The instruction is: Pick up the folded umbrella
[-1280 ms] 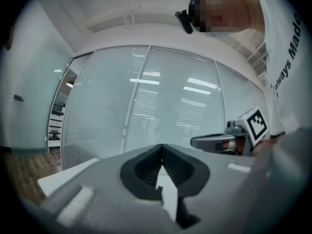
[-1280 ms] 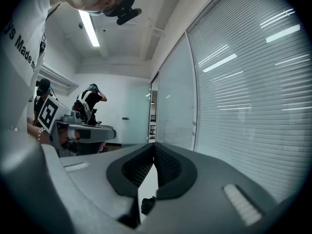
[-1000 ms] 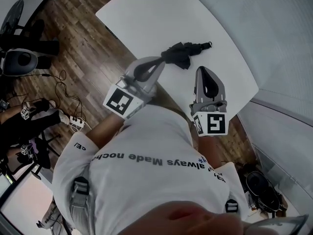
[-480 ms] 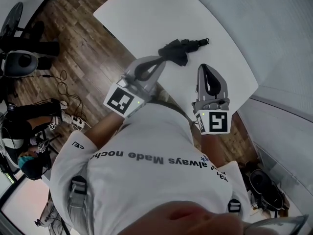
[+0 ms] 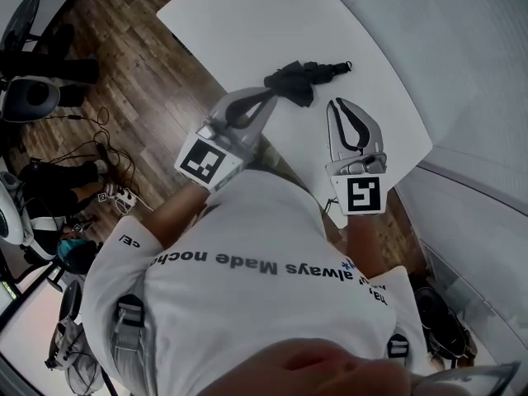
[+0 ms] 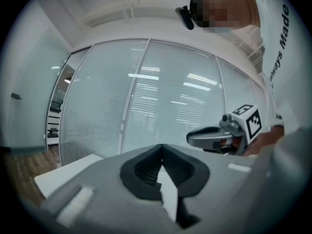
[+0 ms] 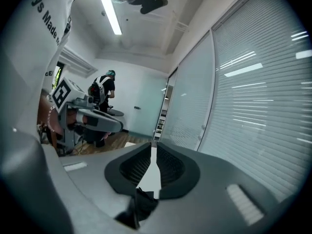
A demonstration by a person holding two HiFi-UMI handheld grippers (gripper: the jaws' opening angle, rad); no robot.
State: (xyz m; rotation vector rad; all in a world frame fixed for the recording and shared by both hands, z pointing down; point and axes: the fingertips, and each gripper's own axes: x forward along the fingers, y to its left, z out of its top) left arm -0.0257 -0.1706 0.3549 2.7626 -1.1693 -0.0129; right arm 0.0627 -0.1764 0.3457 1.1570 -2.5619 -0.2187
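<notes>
Head view: the folded umbrella (image 5: 299,78) lies on the white desk (image 5: 247,23), toward the far right part, with its black cloth bunched at the left end and its handle pointing right; the left gripper (image 5: 275,97) comes in from the near side with its tips right at the bunched cloth, though whether they touch it cannot be told here; the right gripper (image 5: 337,104) hovers just near and right of the umbrella, apart from it.

Left gripper view: the jaws are pressed together at the tips with nothing between them; the umbrella does not show; the right gripper appears at the right.

Right gripper view: the jaws stand only a narrow slit apart, having just been opening; only the desk shows through the slit, and no thing sits between them; the left gripper appears at the left.

The step in hand looks like the approach before the grasp; the umbrella is not yet held. The next move likely calls for spreading a gripper wide enough to straddle the bundle, then closing on the firm shaft rather than the loose cloth, which could slip.
</notes>
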